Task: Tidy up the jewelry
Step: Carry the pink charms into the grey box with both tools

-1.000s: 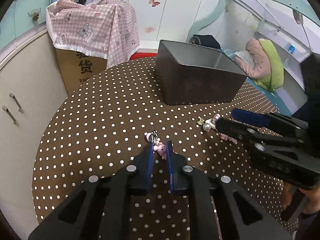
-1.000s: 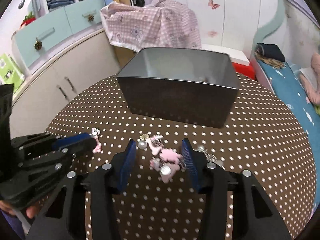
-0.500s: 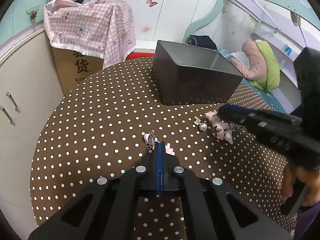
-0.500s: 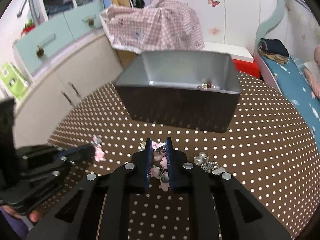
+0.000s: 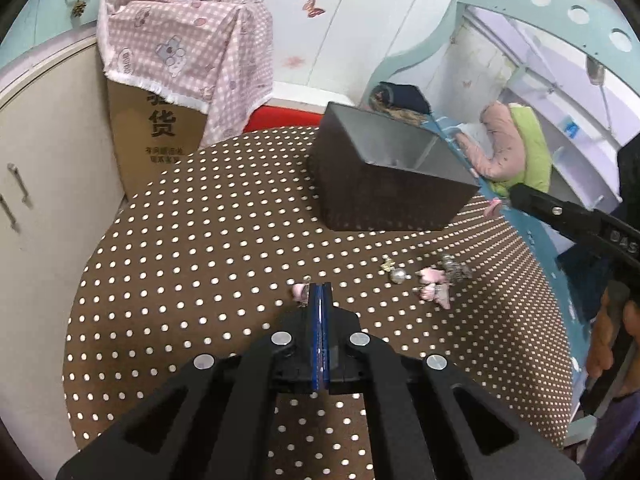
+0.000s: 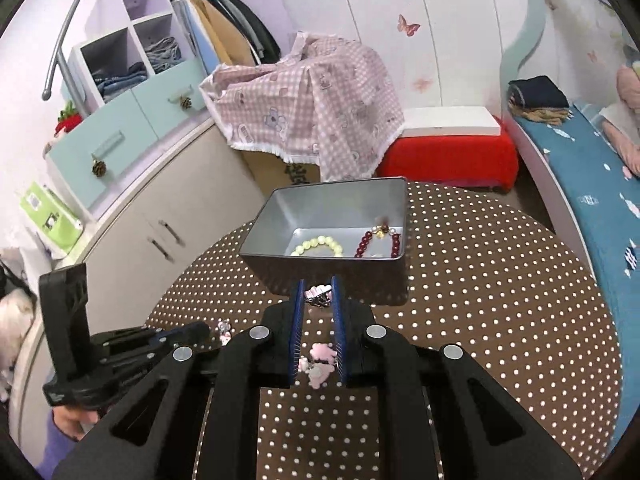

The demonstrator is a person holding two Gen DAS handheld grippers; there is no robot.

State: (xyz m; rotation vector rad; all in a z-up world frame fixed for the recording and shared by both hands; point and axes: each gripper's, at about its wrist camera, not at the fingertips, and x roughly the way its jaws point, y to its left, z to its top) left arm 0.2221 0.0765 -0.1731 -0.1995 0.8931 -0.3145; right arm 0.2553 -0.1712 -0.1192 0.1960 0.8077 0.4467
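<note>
My left gripper (image 5: 320, 289) is shut on a small pink charm (image 5: 299, 292) at the table surface. My right gripper (image 6: 317, 294) is shut on a pink and silver charm (image 6: 317, 295) and holds it raised in front of the dark box (image 6: 332, 236); in the left wrist view it shows beside the box (image 5: 384, 176) with the pink piece (image 5: 493, 207) at its tip. The box holds a yellow bead bracelet (image 6: 316, 245) and a dark red bead bracelet (image 6: 378, 242). A pearl piece (image 5: 397, 275) and pink and silver charms (image 5: 438, 286) lie on the dotted tablecloth (image 5: 208, 240).
The round table's edge runs along the left and right. A cardboard box under a pink checked cloth (image 5: 184, 52) stands behind the table, with a red stool (image 6: 448, 152) beside it. White cabinets (image 6: 168, 232) are at the left, a bed (image 6: 592, 208) at the right.
Both grippers shut, each on a charm. My right gripper then rose with its charm toward the box. My left gripper stayed low at the table.
</note>
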